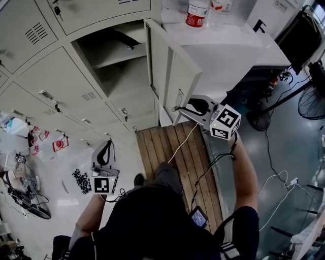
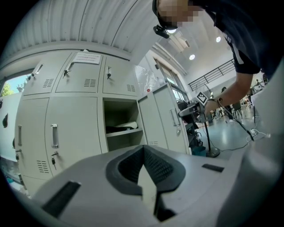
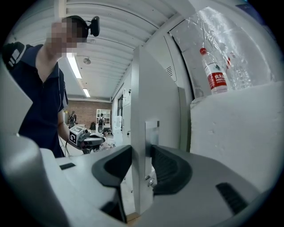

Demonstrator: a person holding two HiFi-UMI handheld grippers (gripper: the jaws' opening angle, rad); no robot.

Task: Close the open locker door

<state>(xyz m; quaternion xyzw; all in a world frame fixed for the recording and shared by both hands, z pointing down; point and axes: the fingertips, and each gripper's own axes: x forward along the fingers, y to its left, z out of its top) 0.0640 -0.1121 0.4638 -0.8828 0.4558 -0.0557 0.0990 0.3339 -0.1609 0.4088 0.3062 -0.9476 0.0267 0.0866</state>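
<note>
The locker door (image 1: 170, 76) stands swung out from the grey locker bank (image 1: 51, 86), seen almost edge-on from the head view. Its compartment (image 1: 129, 86) lies open just left of the door, with a shelf (image 1: 119, 53) inside.

The right hand-held gripper (image 1: 179, 108) is at the door's free edge, by the latch (image 3: 151, 133). In the right gripper view the door edge runs upright between the two jaws. The pads seem to press on both of its faces, so it is clamped on the door.

The left hand-held gripper (image 1: 106, 144) is well left of the door, in front of the closed lockers and touching nothing. Its jaws are together, with nothing between them.

Right of the door, a white desk (image 1: 228, 45) carries a red-labelled bottle (image 1: 197, 12). Wooden planks (image 1: 172, 147) lie on the floor at the foot of the door.
</note>
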